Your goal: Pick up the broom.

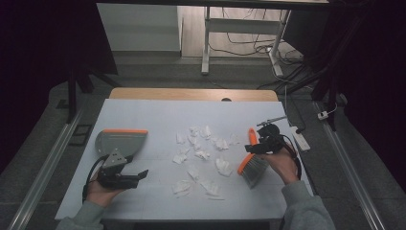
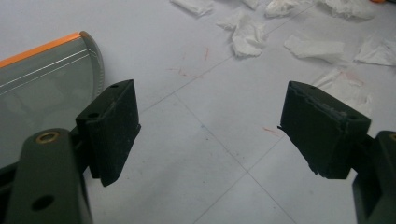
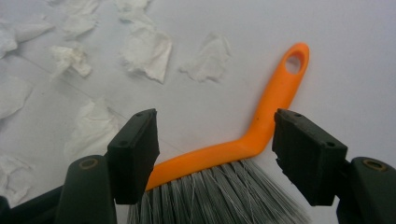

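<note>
Right now your right gripper [image 1: 262, 143] sits over the brush [image 3: 243, 154], which lies flat on the white counter [image 1: 143, 115] at its right side, just beside the scatter of paper scraps [image 1: 201, 153]. Its fingers [image 3: 135, 154] stand wide apart, one on each side of the orange handle near the bend where it meets the grey bristles; they look close to the brush but are not closed on it.

Expect the brush to be light and its plastic handle stiff and rather smooth, so it may twist in a loose grip. Take hold on the straight orange part just above the bend, across its narrow sides, not on the bristles, which are soft and will splay and give you no control. The far end with the hanging hole would lever too much.

Your left gripper [image 1: 125, 178] rests low on the counter, its fingers [image 2: 112, 130] also spread wide with nothing between them. The dustpan [image 1: 119, 142], grey with an orange edge, lies just beyond it, at the left side of the counter. It should be light, rigid and prone to sliding on the smooth surface, so grip its handle firmly. The scraps are featherlight and will flutter away if you sweep fast.
</note>
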The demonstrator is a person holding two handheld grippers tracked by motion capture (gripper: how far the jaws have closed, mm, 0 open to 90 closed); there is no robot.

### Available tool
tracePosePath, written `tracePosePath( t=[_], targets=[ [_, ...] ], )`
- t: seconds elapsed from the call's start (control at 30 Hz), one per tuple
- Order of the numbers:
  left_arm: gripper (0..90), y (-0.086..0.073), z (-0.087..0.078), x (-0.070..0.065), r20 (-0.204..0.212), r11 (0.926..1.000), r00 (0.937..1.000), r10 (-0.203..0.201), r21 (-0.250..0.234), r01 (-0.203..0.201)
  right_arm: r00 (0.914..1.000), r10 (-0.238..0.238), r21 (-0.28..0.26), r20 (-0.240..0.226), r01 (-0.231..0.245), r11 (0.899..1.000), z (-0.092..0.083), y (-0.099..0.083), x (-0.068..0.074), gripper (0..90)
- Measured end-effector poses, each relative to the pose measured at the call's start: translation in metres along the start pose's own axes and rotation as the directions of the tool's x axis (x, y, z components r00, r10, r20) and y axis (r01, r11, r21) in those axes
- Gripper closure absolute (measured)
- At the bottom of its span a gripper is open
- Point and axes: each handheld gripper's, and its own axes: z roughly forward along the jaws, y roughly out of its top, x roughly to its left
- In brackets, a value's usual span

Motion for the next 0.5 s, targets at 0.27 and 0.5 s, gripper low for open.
tracePosePath(
  t=[0.27, 0.5],
  targets=[
    [20.5, 0.001, 0.002, -0.006, 0.015, 0.9998, 0.9997, 0.02, 0.004, -0.02, 0.9962, 0.061, 0.14, 0.063, -0.069, 0.988, 0.025, 0.017, -0.001, 31.0],
    [20.6, -0.001, 0.001, -0.005, 0.024, 0.9999, 0.9996, 0.014, 0.003, -0.014, 0.987, 0.117, 0.215, 0.11, -0.139, 0.967, 0.044, 0.026, -0.015, 30.8]
  ],
)
